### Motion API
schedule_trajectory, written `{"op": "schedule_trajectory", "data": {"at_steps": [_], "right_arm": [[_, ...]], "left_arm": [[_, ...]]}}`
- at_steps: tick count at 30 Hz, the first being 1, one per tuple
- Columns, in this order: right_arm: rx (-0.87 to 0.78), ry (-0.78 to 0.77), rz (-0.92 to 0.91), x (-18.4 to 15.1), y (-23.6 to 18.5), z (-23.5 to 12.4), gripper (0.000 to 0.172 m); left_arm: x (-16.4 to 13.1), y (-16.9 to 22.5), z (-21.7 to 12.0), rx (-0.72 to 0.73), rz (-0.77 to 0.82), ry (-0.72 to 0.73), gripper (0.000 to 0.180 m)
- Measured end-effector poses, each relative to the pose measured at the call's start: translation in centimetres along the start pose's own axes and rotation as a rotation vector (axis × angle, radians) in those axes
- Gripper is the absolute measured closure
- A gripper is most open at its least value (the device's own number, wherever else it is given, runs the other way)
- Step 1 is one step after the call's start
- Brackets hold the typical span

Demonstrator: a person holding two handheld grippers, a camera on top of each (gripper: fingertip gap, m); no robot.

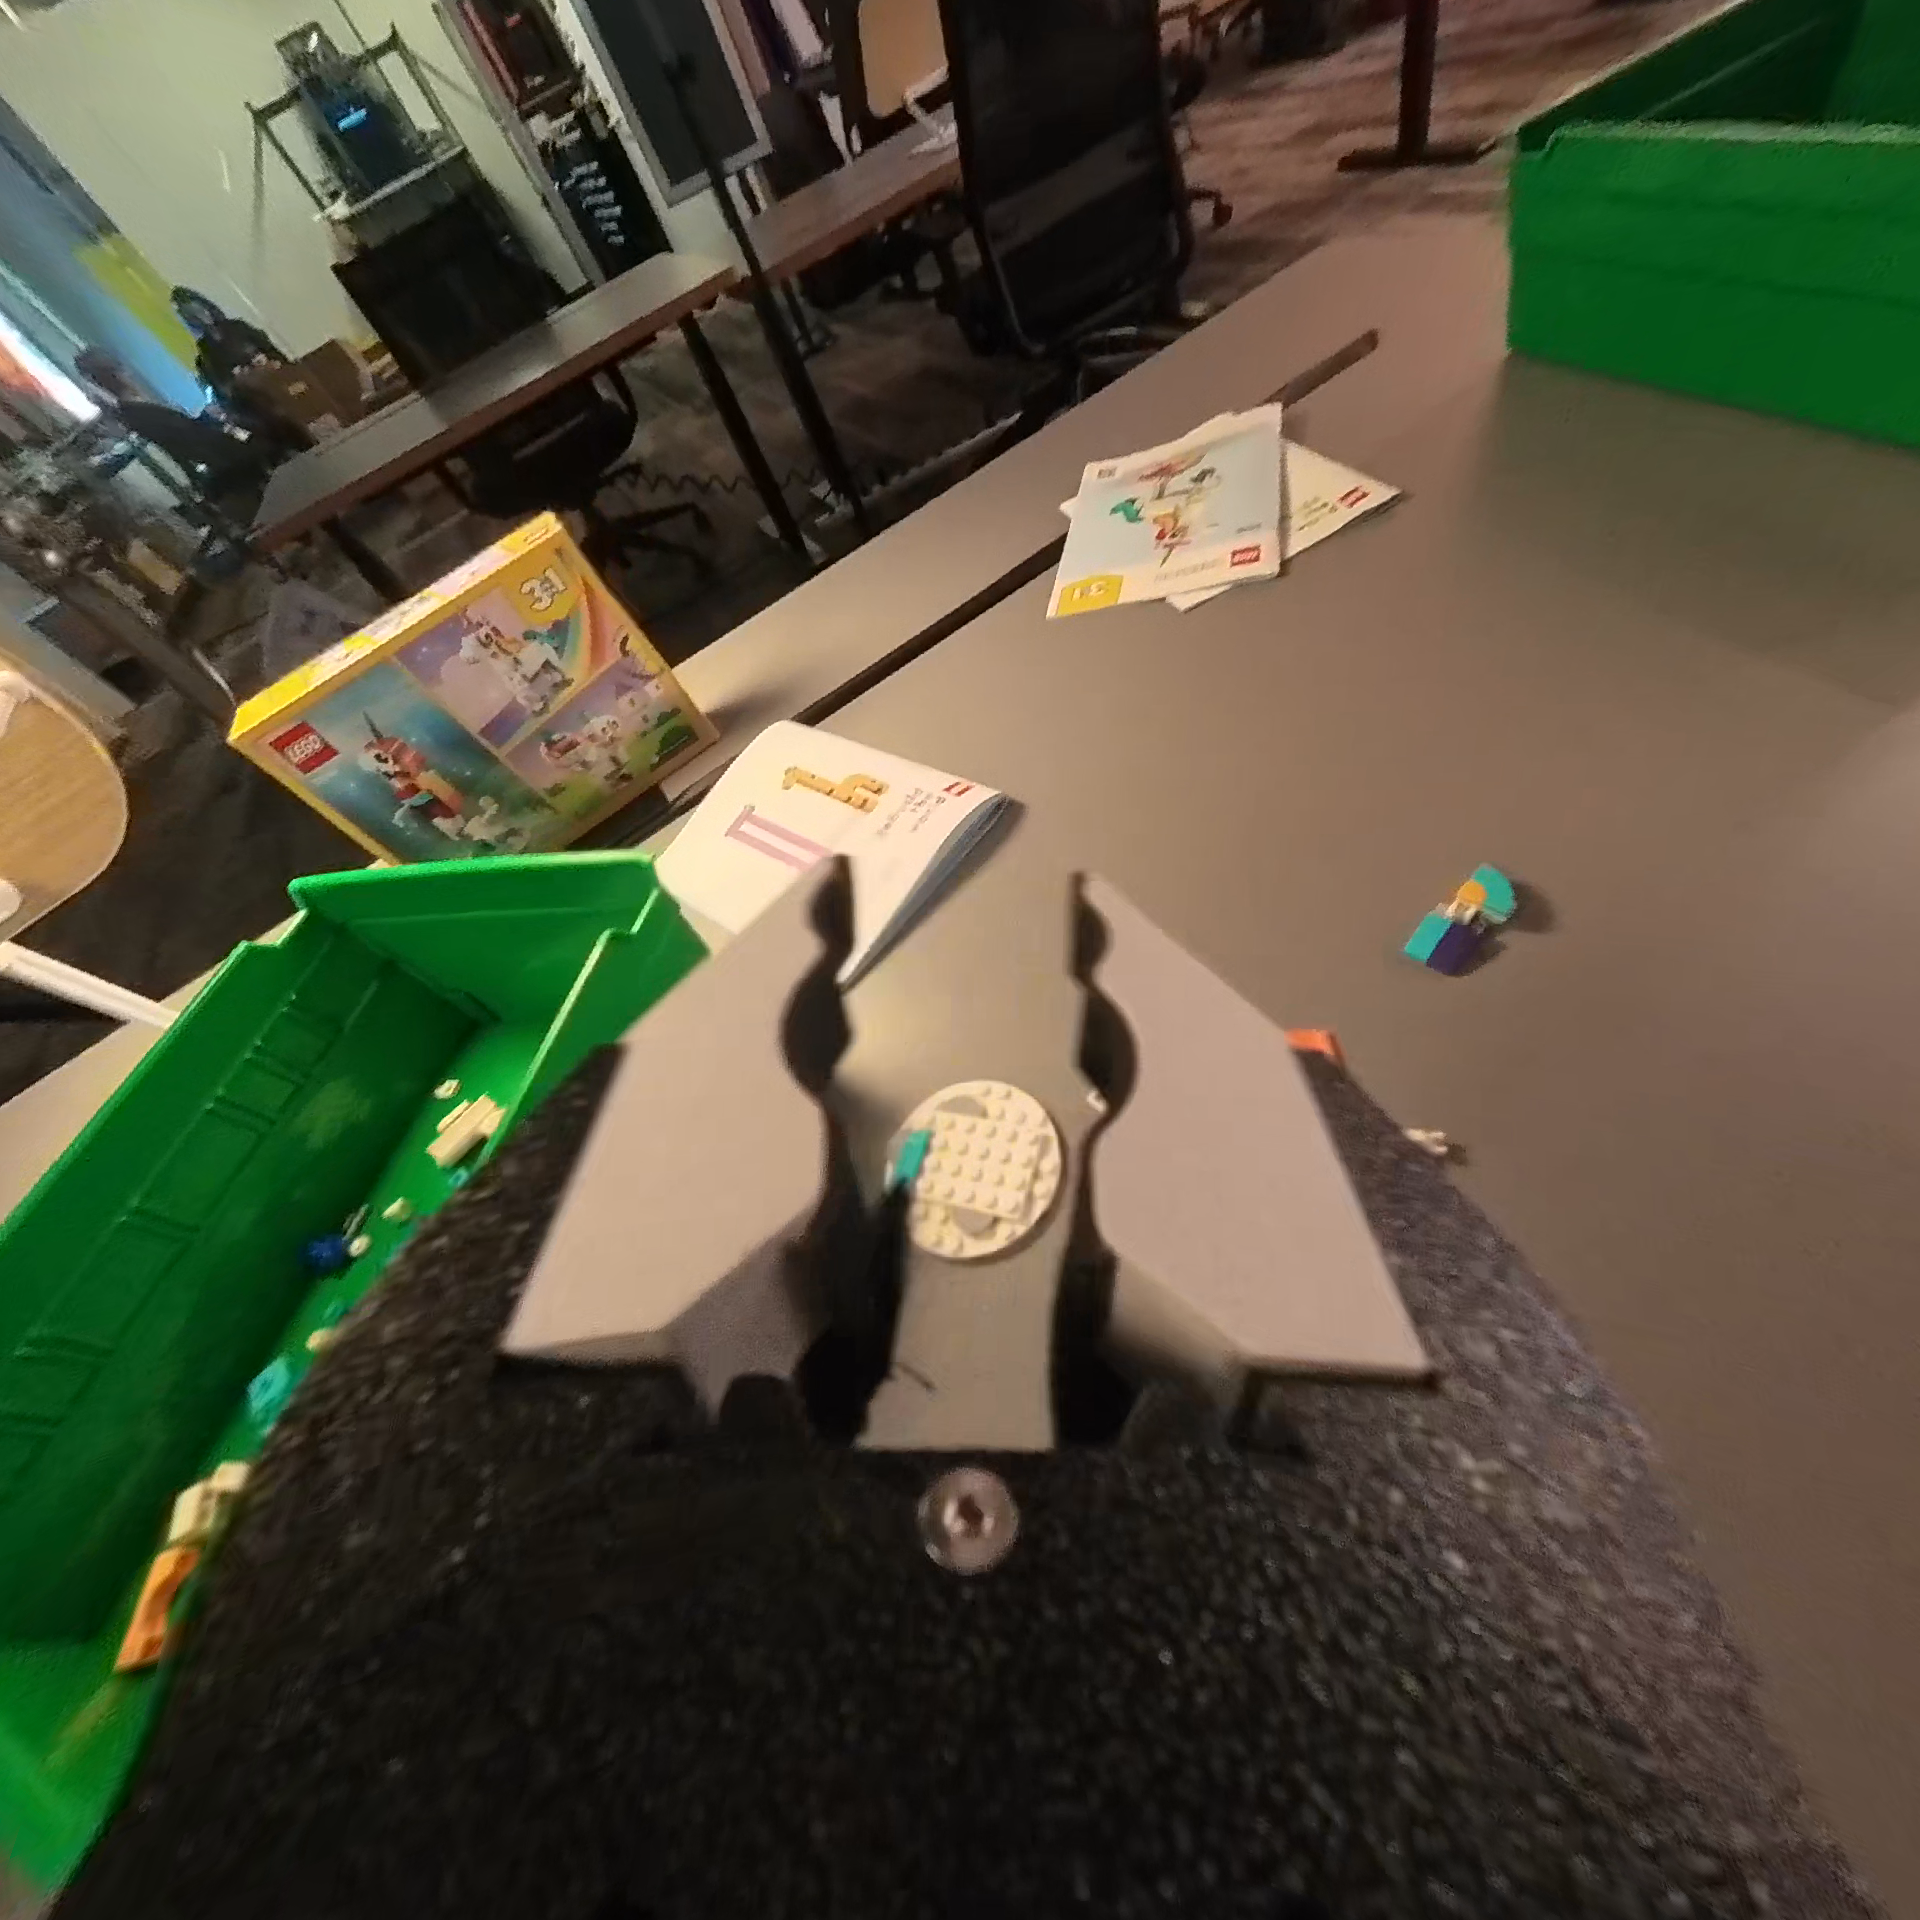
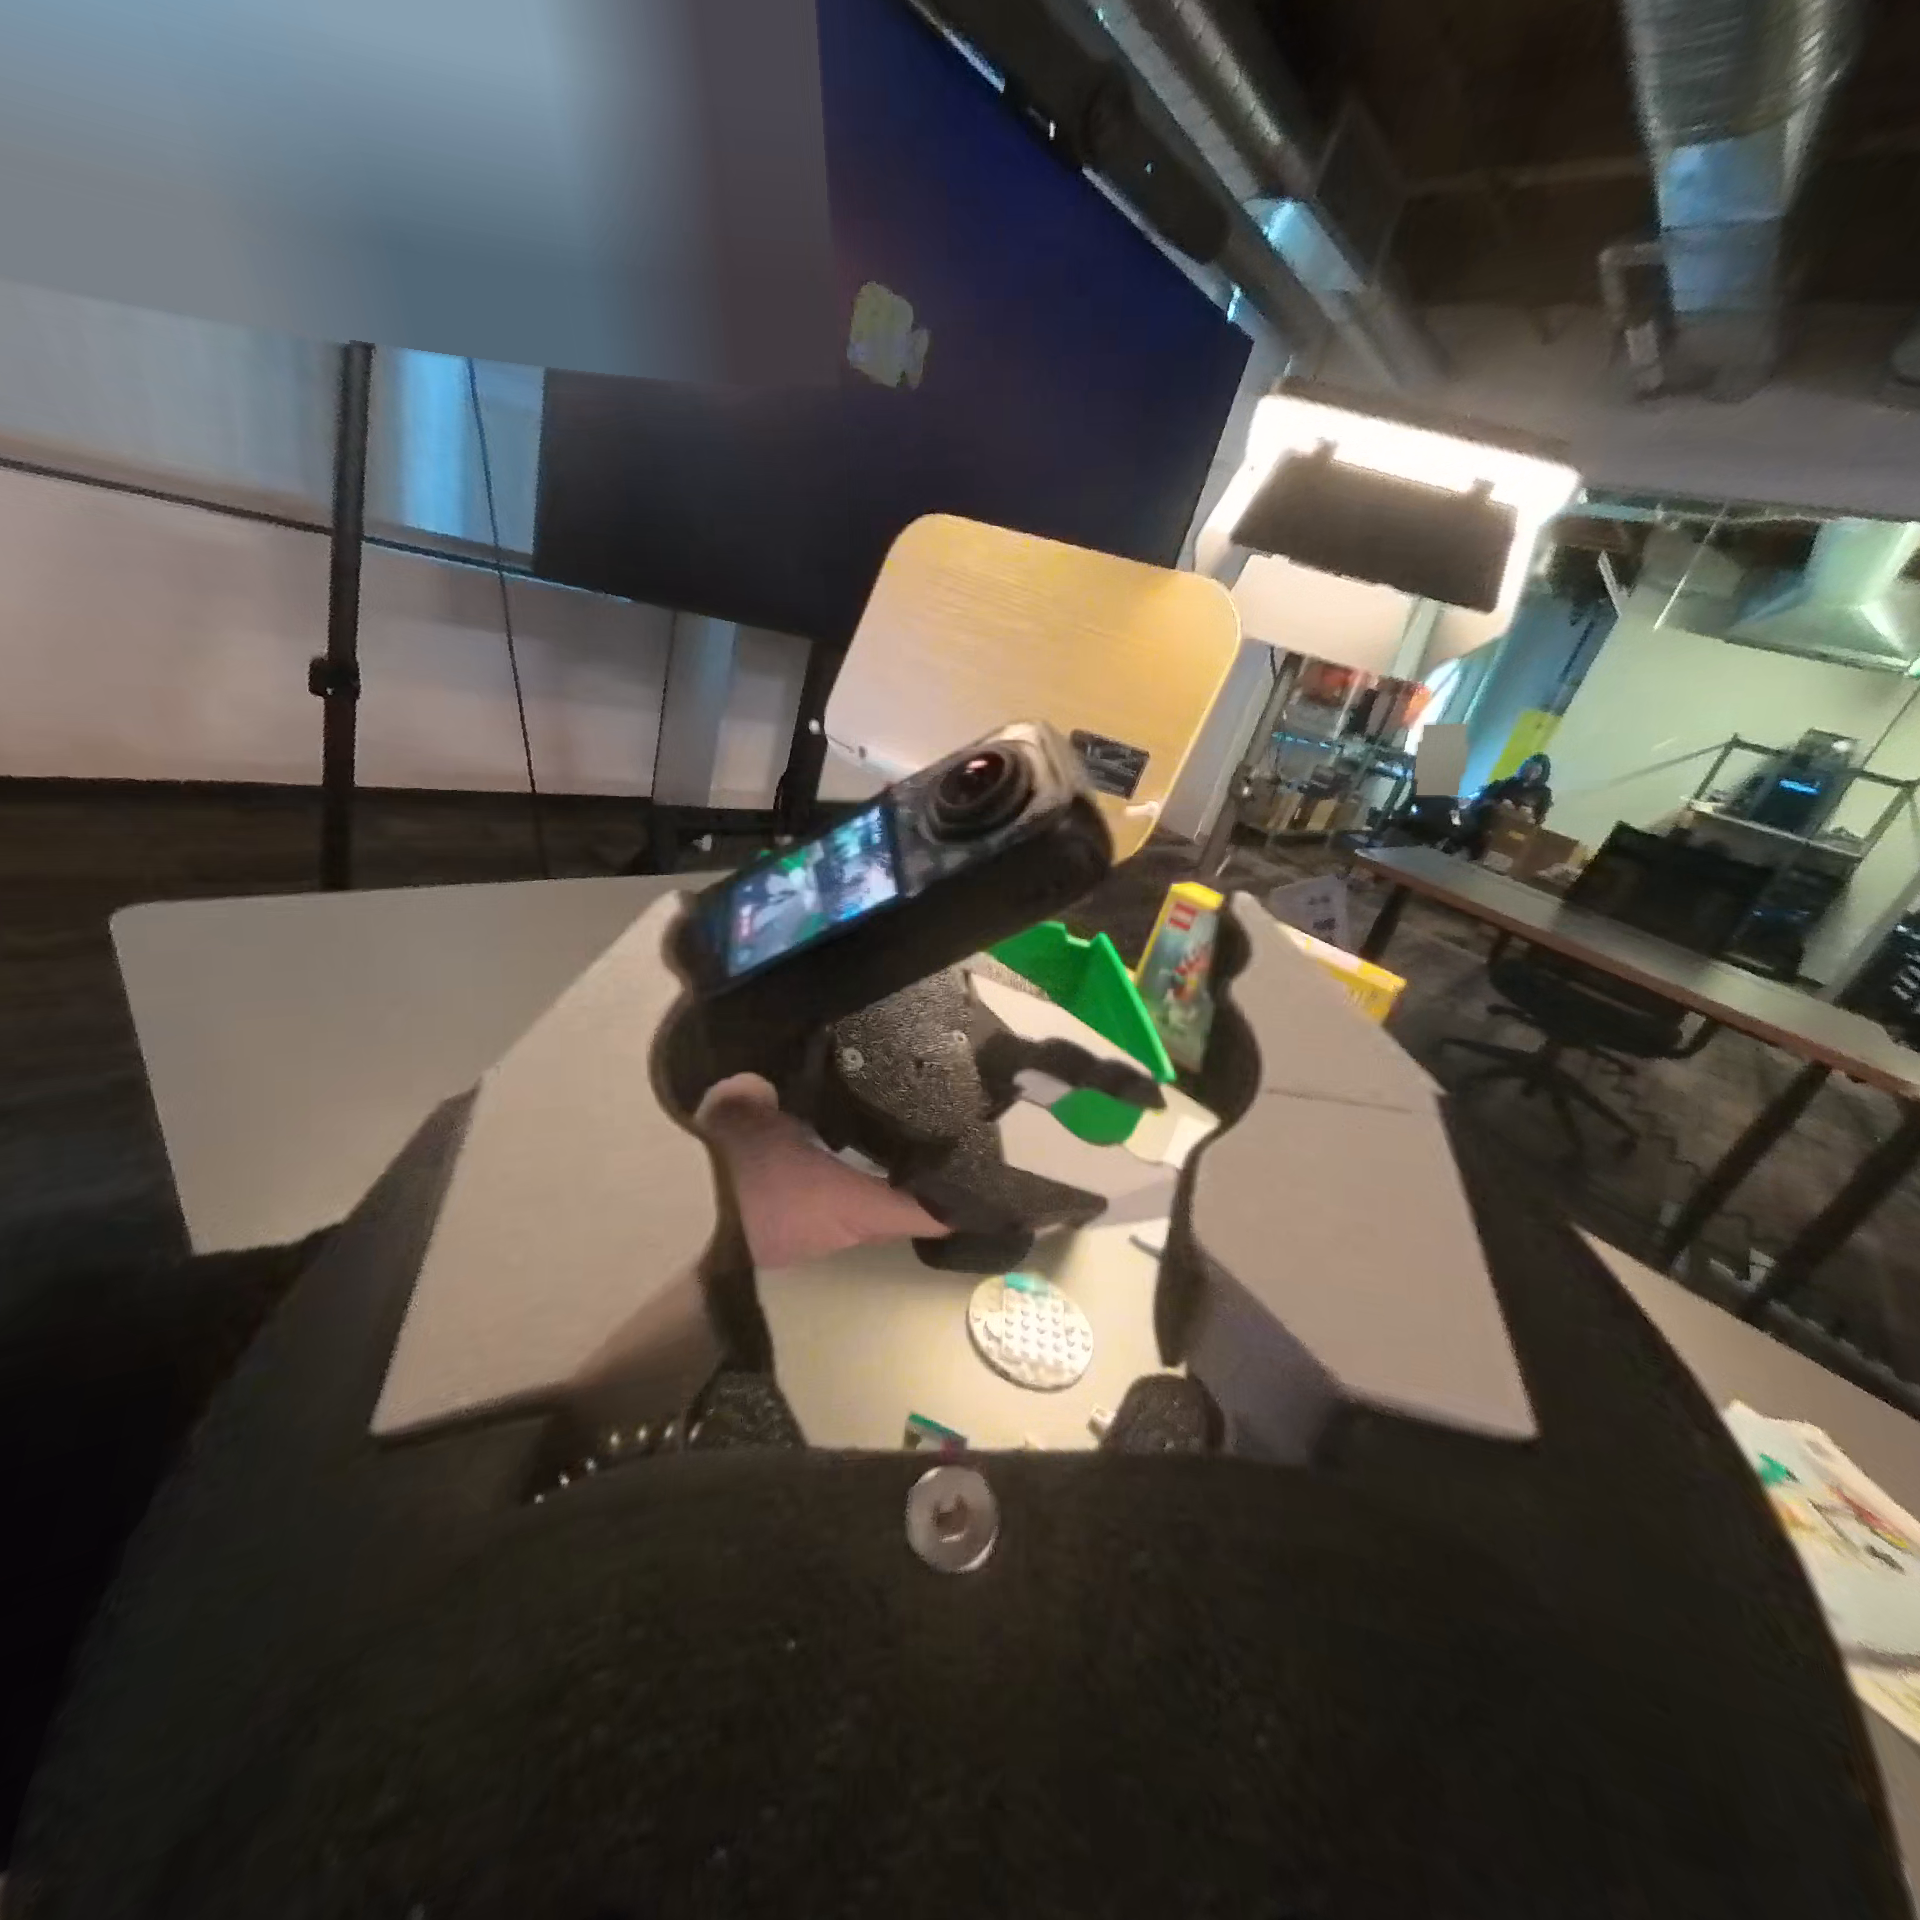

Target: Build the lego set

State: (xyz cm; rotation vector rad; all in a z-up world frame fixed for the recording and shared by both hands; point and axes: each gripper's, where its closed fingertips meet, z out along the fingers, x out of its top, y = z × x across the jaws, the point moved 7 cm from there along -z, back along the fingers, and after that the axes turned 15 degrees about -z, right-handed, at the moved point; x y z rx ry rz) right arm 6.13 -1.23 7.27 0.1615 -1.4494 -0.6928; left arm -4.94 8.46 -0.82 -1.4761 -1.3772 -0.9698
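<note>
You see a matt grey table (image 1: 1558, 727), a glossy green plastic bin (image 1: 208, 1143), paper booklets (image 1: 1174, 509) and a studded plastic round plate (image 1: 982, 1169).

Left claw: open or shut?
Open. The left claw has its fingers spread, nothing gripped; the round studded plate lies on the table below.

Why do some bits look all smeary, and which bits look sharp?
Left wrist view: the green bin and the far room are smeared, while the round studded plate on the grey table is clearer. Right wrist view: the room's straight lines bow from the wide lens, a lamp panel glares, and the other gripper's camera is soft.
</note>
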Motion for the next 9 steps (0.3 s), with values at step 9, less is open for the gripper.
{"op": "schedule_trajectory", "data": {"at_steps": [9], "right_arm": [[-0.046, -0.126, -0.044, -1.4, -0.9, 1.7, 0.047]], "left_arm": [[-0.6, -0.4, 0.8, 0.088, 0.023, -0.042, 0.080]]}}
